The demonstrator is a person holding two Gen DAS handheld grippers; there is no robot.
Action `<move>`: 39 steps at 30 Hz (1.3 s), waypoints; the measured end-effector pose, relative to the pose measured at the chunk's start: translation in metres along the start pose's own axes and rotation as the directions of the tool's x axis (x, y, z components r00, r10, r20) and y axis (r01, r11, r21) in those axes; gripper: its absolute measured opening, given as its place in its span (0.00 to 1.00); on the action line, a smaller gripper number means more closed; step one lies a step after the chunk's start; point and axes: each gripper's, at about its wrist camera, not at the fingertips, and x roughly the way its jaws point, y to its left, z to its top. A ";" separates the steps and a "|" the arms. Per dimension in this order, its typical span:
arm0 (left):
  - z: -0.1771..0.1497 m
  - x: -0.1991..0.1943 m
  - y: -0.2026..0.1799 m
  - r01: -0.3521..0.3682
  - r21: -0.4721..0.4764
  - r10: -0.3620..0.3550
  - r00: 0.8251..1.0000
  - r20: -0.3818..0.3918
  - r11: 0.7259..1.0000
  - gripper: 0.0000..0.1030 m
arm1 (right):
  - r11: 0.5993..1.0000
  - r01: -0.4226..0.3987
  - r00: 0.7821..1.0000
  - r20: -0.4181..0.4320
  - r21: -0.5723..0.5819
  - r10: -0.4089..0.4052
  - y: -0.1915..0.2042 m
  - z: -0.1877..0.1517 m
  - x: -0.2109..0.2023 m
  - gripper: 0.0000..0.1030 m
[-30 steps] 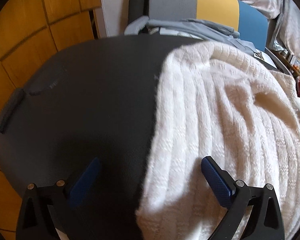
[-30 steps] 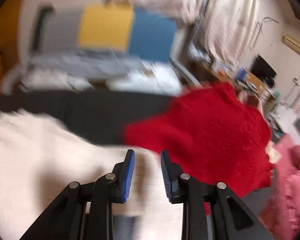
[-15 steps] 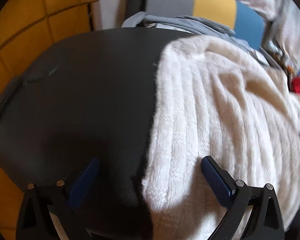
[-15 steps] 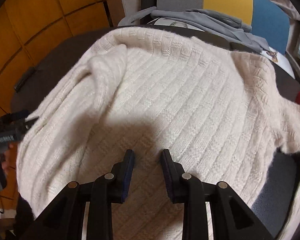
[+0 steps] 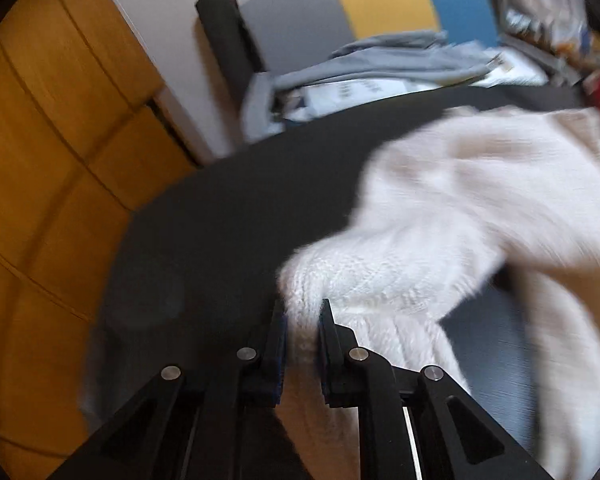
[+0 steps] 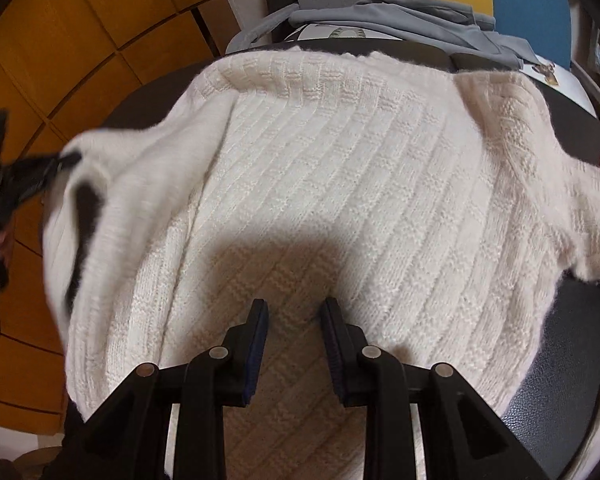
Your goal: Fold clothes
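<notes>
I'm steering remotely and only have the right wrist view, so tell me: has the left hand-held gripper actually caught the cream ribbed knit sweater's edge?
Observer: Yes. The left hand-held gripper has just been closing and now pinches a bunched fold of the cream ribbed knit sweater between its blue pads.
Operator: Is that fold off the black tabletop?
Observer: Yes, it is raised, and bare black tabletop shows beneath the lifted cloth.
Operator: Anything beside that gripper?
Observer: Only bare black tabletop on its left side.
</notes>
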 end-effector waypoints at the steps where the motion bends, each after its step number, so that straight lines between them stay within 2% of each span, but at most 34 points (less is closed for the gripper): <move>1: 0.003 0.012 0.010 -0.039 0.009 0.039 0.999 -0.018 0.999 0.14 | 1.000 -0.009 1.000 -0.001 0.010 0.009 -0.002 0.000 -0.001 0.26; 3: 0.017 0.046 0.023 -0.104 0.016 0.104 0.992 -0.066 0.994 0.18 | 0.999 -0.025 1.000 -0.003 0.025 0.025 -0.006 -0.001 -0.002 0.26; 6: 0.021 0.090 0.023 -0.178 0.093 0.189 0.973 -0.130 0.980 0.22 | 0.999 -0.035 0.999 -0.006 0.035 0.036 -0.009 -0.002 -0.003 0.26; 8: 0.017 0.110 0.020 -0.202 0.150 0.226 0.960 -0.165 0.968 0.22 | 0.999 -0.038 0.999 -0.008 0.038 0.038 -0.011 -0.003 -0.004 0.26; 9: 0.014 0.116 0.020 -0.204 0.166 0.233 0.957 -0.176 0.965 0.26 | 0.999 -0.034 0.999 -0.010 0.034 0.035 -0.011 -0.006 -0.005 0.24; 11: 0.010 0.111 0.029 -0.188 0.143 0.210 0.965 -0.157 0.972 0.41 | 0.999 -0.027 1.000 -0.015 0.026 0.028 -0.012 -0.007 -0.002 0.21; 13: 0.013 0.111 0.044 -0.190 0.114 0.206 0.968 -0.146 0.975 0.81 | 0.999 -0.032 0.999 -0.019 0.034 0.032 -0.016 -0.008 0.002 0.19; 14: 0.010 0.109 0.056 -0.216 0.090 0.228 0.963 -0.147 0.972 0.86 | 0.999 -0.031 0.999 -0.021 0.041 0.032 -0.018 -0.007 0.003 0.18; 17: -0.004 0.100 0.088 -0.292 0.000 0.287 0.939 -0.191 0.956 0.87 | 0.998 -0.026 0.999 -0.029 0.062 0.028 -0.020 -0.003 0.007 0.17; 19: -0.015 0.088 0.103 -0.344 -0.076 0.319 0.920 -0.227 0.936 0.73 | 0.996 -0.014 1.000 -0.019 0.086 0.015 -0.020 -0.001 0.004 0.20; 20: -0.017 0.073 0.100 -0.288 -0.146 0.258 0.947 -0.193 0.947 0.72 | 0.995 -0.011 1.000 0.006 0.095 0.011 -0.021 -0.003 -0.005 0.21; 21: -0.018 0.058 0.091 -0.200 -0.203 0.170 0.973 -0.154 0.959 0.72 | 0.994 -0.011 0.999 0.031 0.105 0.008 -0.022 -0.005 -0.015 0.23; 22: -0.017 0.042 0.076 -0.092 -0.249 0.065 0.991 -0.118 0.964 0.74 | 0.993 -0.025 0.998 0.060 0.117 0.018 -0.026 -0.009 -0.026 0.25; 23: -0.018 0.030 0.056 0.023 -0.272 -0.048 0.995 -0.088 0.962 0.75 | 0.990 -0.035 0.997 0.076 0.135 0.024 -0.030 -0.013 -0.035 0.27; 24: -0.019 0.017 0.037 0.137 -0.291 -0.160 0.986 -0.056 0.947 0.78 | 0.986 -0.035 0.996 0.084 0.166 0.021 -0.037 -0.018 -0.043 0.27; 25: -0.020 0.004 0.018 0.246 -0.305 -0.265 0.964 -0.023 0.920 0.79 | 0.980 -0.034 0.996 0.091 0.196 0.016 -0.045 -0.023 -0.050 0.27; 28: -0.021 -0.023 -0.042 0.412 -0.309 -0.426 0.905 0.025 0.857 0.82 | 0.956 -0.006 0.996 0.089 0.294 -0.021 -0.068 -0.042 -0.063 0.27; 31: -0.032 -0.044 -0.094 0.478 -0.374 -0.514 0.858 0.003 0.795 0.82 | 0.926 0.003 0.996 0.082 0.377 -0.036 -0.089 -0.066 -0.067 0.27; 34: -0.050 -0.069 -0.121 0.534 -0.444 -0.588 0.809 0.019 0.720 0.82 | 0.897 -0.070 0.995 0.092 0.435 0.033 -0.102 -0.093 -0.068 0.27; 35: -0.055 -0.076 -0.131 0.538 -0.464 -0.603 0.798 0.010 0.704 0.82 | 0.893 -0.096 0.994 0.089 0.440 0.063 -0.102 -0.100 -0.067 0.27; 37: -0.054 -0.081 -0.139 0.545 -0.481 -0.628 0.778 -0.015 0.686 0.86 | 0.881 -0.149 0.989 0.085 0.448 0.124 -0.101 -0.114 -0.067 0.27; 39: -0.052 -0.082 -0.148 0.538 -0.472 -0.633 0.772 -0.056 0.698 0.89 | 0.861 -0.217 0.976 0.085 0.460 0.201 -0.096 -0.125 -0.061 0.27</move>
